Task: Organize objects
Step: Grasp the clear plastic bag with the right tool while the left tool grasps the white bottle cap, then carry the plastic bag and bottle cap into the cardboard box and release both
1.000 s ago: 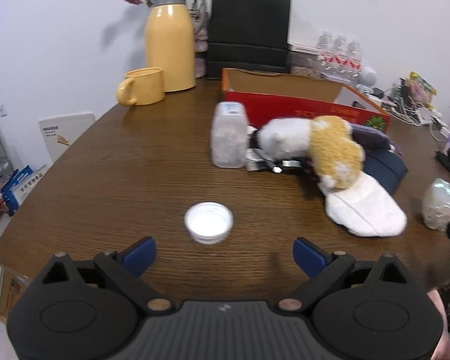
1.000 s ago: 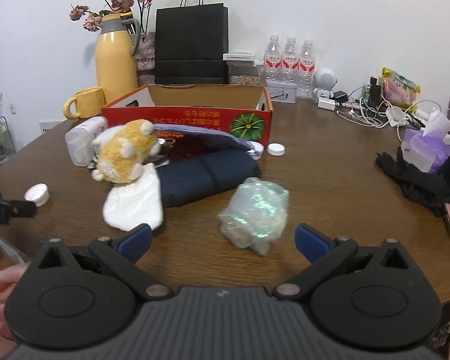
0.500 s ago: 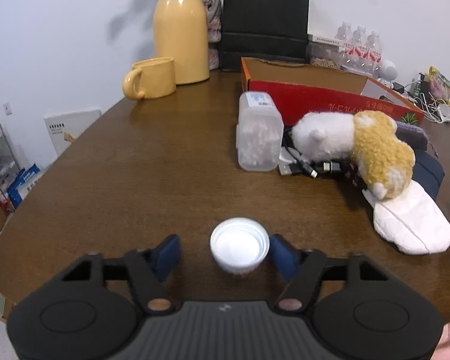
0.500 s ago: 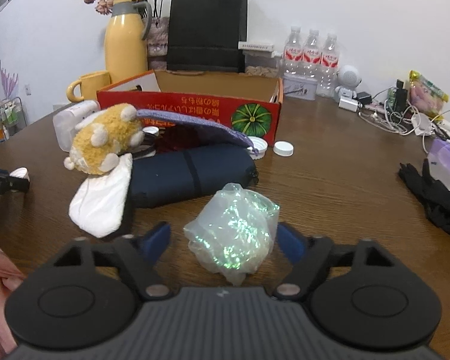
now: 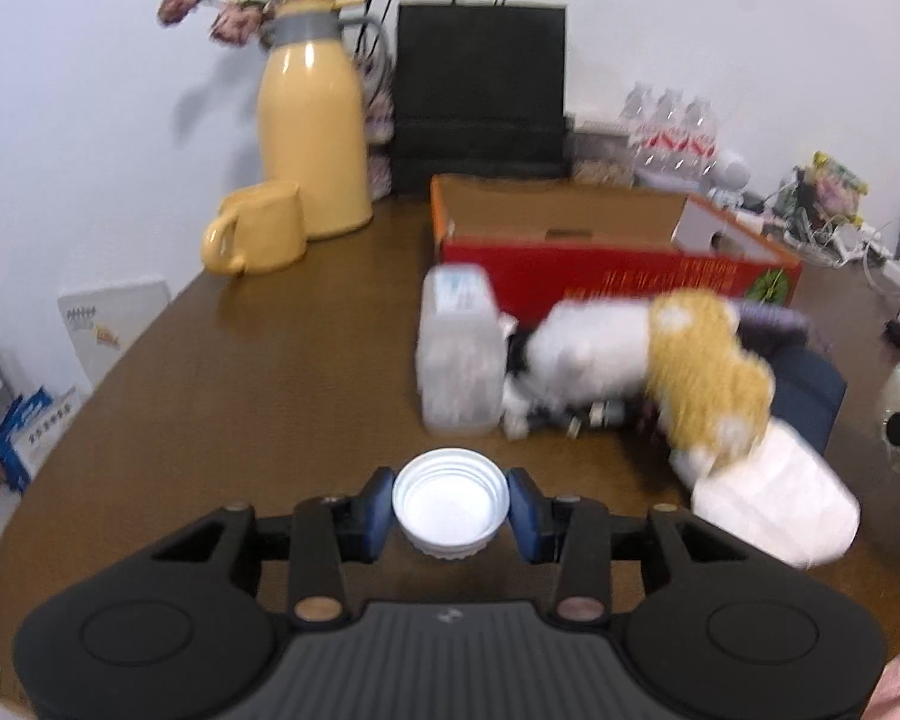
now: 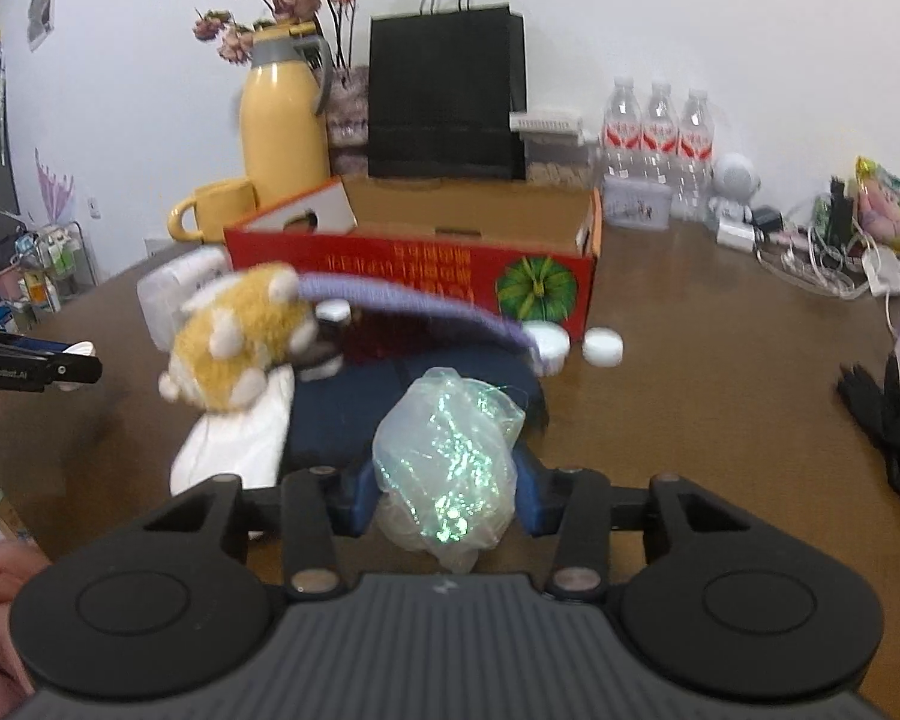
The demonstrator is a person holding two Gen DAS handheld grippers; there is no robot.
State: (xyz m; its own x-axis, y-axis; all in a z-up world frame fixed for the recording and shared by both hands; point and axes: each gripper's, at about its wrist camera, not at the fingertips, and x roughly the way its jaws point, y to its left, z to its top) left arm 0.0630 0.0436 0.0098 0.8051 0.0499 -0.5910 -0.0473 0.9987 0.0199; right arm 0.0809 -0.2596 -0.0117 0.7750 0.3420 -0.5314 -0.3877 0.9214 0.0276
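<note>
My left gripper (image 5: pixel 450 504) is shut on a white round lid (image 5: pixel 450 499), held just above the brown table (image 5: pixel 240 372). My right gripper (image 6: pixel 447 486) is shut on a crumpled iridescent plastic bag (image 6: pixel 447 450). A red cardboard box (image 6: pixel 426 276), open on top, stands behind a pile: a yellow and white plush toy (image 5: pixel 648 354), a clear plastic container (image 5: pixel 459 354), a dark blue pouch (image 6: pixel 354 408) and a white cloth (image 5: pixel 774 510). The left gripper shows at the left edge of the right wrist view (image 6: pixel 30 360).
A yellow thermos (image 5: pixel 312 138) and yellow mug (image 5: pixel 258 237) stand at the back left, a black paper bag (image 5: pixel 480 96) behind the box. Water bottles (image 6: pixel 657 132), cables (image 6: pixel 822 264) and black gloves (image 6: pixel 888 414) lie to the right. Two white caps (image 6: pixel 600 347) sit by the box.
Both grippers moved forward and closed: the left onto the white lid, the right onto the plastic bag. Both objects now sit between the fingers.
</note>
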